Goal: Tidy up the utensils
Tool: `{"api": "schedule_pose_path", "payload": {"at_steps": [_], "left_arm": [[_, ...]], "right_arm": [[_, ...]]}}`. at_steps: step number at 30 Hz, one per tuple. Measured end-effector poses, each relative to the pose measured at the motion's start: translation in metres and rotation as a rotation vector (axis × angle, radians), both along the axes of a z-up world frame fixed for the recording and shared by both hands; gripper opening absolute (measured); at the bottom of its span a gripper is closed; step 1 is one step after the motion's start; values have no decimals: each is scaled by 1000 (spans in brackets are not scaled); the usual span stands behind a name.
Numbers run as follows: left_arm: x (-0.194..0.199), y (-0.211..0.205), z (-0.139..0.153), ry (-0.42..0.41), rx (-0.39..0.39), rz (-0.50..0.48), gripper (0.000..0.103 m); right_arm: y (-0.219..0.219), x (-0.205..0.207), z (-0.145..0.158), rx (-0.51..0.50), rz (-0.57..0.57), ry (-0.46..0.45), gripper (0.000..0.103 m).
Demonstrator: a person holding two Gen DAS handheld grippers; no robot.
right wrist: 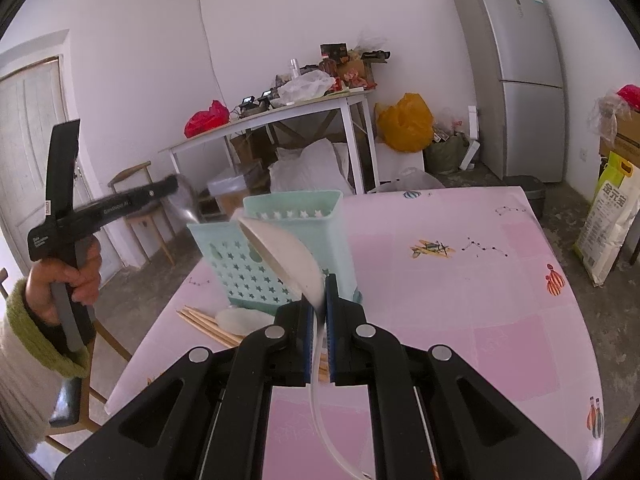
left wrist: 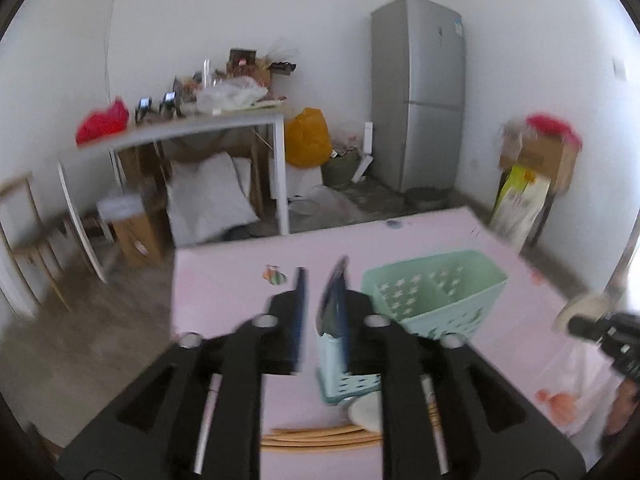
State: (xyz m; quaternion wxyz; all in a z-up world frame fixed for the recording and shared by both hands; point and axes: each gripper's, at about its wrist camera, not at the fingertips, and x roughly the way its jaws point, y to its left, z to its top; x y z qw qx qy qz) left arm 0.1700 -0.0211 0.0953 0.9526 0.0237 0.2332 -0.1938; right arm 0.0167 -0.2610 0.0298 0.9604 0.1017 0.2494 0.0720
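**On a pink surface, a spoon waits above the utensil basket**

Between the right gripper's (right wrist: 320, 312) blue-padded jaws, a white spoon (right wrist: 288, 256) is clamped by its neck, bowl raised and tilted, its handle trailing back under the tool. Just beyond the bowl stands the mint-green basket (right wrist: 280, 240), upright, with star-shaped cut-outs and two compartments; the spoon hangs in front of it, above the pink surface (right wrist: 460, 300). At the basket's foot lie a bundle of wooden chopsticks (right wrist: 208, 324) and a second pale spoon (right wrist: 240, 318), touching the chopsticks.

Off the surface's left edge, a hand (right wrist: 76, 276) in a green-cuffed sleeve grips the left gripper (left wrist: 320, 292). Its jaws stand slightly apart; in the blurred left wrist view nothing is seen between them, and the basket sits just beside the right-hand finger.

Behind the surface, a cluttered white table (right wrist: 280, 112) holds bags and boxes, with an orange bag (right wrist: 406, 122) on the floor and a grey refrigerator (right wrist: 516, 72) against the wall.
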Motion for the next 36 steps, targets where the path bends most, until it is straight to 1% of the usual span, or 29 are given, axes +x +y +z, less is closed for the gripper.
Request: {"api": "schedule_pose_path", "payload": {"at_steps": [3,4,7,10,12,15,17,19,20,23,25,28,32,34,36], "left_arm": [[1,12,-6,24,-93,-5,29],[-1,19,-6,22,-130,-1,33],[-5,34,-8,9,-191,22,41],[-14,55,-11,6,-265,57,46],[-20,63,-15,14,-290,74,48],[-30,70,-26,39,-295,88,53],[-38,74,-36,64,-306,94,59],[-46,75,-49,107,-316,91,62],[-50,76,-56,126,-317,92,65],[-59,77,-72,168,-315,107,70],[-64,78,-83,193,-316,115,73],[-72,79,-95,211,-301,130,75],[-76,80,-101,224,-285,143,78],[-76,81,-105,235,-289,144,80],[-74,81,-105,243,-295,146,81]], "right_arm": [[0,1,4,0,6,-17,6],[1,2,7,0,8,-25,6],[2,7,17,16,23,-54,6],[1,12,29,32,38,-90,6],[-1,15,42,51,51,-129,6],[-3,21,65,80,72,-198,6],[-5,26,79,99,86,-249,6],[-6,35,91,113,97,-298,6],[-6,40,94,128,104,-311,6],[-12,63,99,227,152,-336,6],[-15,76,98,275,162,-344,6],[-14,97,90,313,167,-348,6],[-14,130,64,363,179,-307,6],[-15,142,46,378,173,-271,6],[-17,151,35,394,170,-246,6]]}}
